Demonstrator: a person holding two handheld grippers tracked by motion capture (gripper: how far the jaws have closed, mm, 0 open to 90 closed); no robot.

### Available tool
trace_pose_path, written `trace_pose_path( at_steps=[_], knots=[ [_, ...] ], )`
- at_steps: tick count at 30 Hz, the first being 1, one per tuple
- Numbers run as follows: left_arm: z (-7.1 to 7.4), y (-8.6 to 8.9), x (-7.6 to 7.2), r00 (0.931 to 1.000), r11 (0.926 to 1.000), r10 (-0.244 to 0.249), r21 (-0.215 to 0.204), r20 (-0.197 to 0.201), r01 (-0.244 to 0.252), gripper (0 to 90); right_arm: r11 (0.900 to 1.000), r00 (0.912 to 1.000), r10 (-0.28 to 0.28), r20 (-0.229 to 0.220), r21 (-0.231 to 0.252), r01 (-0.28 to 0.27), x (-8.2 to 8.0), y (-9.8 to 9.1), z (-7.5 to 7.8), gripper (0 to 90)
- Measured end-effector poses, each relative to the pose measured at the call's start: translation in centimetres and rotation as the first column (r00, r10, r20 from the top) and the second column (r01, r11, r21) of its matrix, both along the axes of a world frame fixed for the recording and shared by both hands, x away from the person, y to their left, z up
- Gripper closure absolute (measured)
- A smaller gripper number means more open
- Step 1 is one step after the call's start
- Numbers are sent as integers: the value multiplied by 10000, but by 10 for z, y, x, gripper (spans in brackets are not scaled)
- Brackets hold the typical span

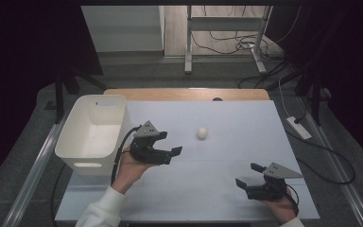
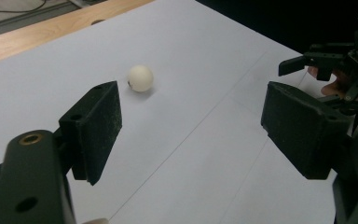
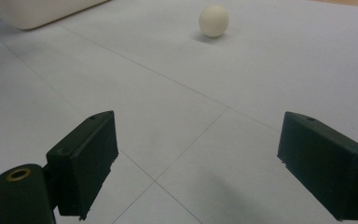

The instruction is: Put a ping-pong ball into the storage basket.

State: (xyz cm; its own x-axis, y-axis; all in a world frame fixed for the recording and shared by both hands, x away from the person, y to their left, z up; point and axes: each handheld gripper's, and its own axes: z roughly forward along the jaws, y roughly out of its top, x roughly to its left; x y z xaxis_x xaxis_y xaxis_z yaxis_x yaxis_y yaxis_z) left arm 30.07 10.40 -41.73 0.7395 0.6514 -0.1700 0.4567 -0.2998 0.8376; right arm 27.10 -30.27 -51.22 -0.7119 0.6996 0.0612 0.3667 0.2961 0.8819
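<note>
White ball [image 1: 202,133] resting on white surface [image 1: 227,156], mid-far, w/ nothing touching it. Left gripper [image 1: 166,144] near-left of ball, just right of white bin [image 1: 93,132]; jaws spread, empty, aimed toward ball, still apart from it. Right gripper [image 1: 248,175] at near-right of surface, well apart from ball; jaws spread wide, nothing between. Bin at left edge of surface.

Left tongs [image 1: 169,143] held up in the left hand [image 1: 131,166], jaws wide apart with nothing between, pointing to the right across the counter. Right tongs [image 1: 249,175] low in the right hand [image 1: 280,206], jaws wide apart too, pointing left. White sleeve [image 1: 99,210] on the left arm.
</note>
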Motion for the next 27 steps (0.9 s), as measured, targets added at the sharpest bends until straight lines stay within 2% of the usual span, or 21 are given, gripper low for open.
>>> trace_pose_path(
  at_steps=[10,15,27],
  knots=[
    [-8,-11,8,9997,9997,-118,207,-206,122,209,10000,10000,18,-6,-29,-18,0,0,1,117],
    [-14,-17,15,9997,9987,-47,511,-231,59,211,10000,10000,-31,2,2,31,2,1,2,117],
    [-21,-29,28,9991,9983,-145,561,-393,167,213,10000,10000,26,-20,70,-26,5,2,1,117]
  ],
)
